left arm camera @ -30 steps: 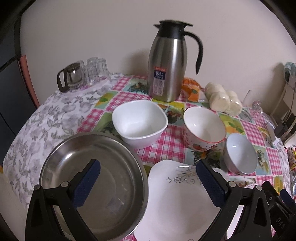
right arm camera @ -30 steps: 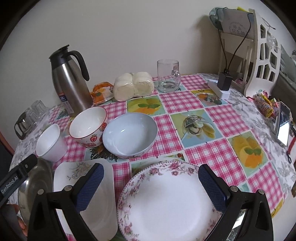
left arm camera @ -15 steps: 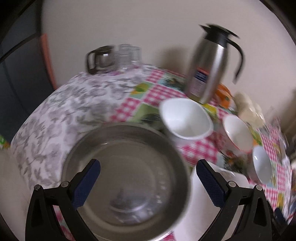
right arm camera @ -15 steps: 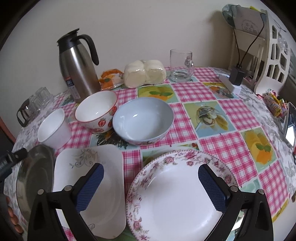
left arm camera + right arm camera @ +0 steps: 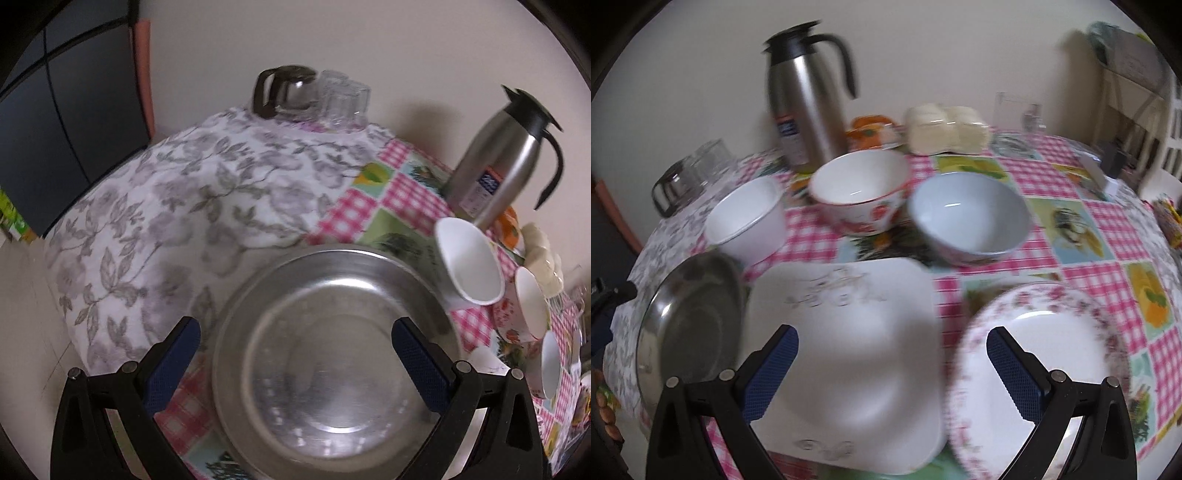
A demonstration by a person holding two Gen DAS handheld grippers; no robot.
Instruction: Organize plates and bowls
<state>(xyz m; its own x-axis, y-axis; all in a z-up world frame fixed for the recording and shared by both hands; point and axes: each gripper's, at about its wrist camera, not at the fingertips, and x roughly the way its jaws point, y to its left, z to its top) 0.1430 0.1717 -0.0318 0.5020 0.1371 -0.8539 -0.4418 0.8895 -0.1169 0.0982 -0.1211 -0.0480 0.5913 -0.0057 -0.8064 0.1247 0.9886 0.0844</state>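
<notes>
- Left gripper (image 5: 295,354): fingers spread wide, holding nothing; poised over the steel basin (image 5: 332,369), one pad outside its left rim, the other over its right inner side. Contact cannot be told.
- Right gripper (image 5: 892,365): fingers spread wide, empty; above the square white plate (image 5: 846,354), with the right pad (image 5: 1012,373) over the edge of the floral round plate (image 5: 1041,369).
- Steel basin: at the table's near left edge, beside the square white plate; unstacked.
- Square white plate: flat on the checked tablecloth (image 5: 1086,206), between the basin and the floral round plate; rims look very close or overlapping, blur prevents certainty.
- Bowls, one row behind the plates: square white bowl (image 5: 746,218), strawberry-pattern bowl (image 5: 860,192), pale blue bowl (image 5: 967,218); each stands alone, none nested.
- Other items: steel thermos jug (image 5: 809,99), glass teapot with tumblers (image 5: 690,173), wrapped buns (image 5: 945,129), glass mug (image 5: 1015,110).
- Progress, judged: nothing stacked or grouped so far; task at its start. Remaining: gather plates into one pile, nest bowls, place the basin.
</notes>
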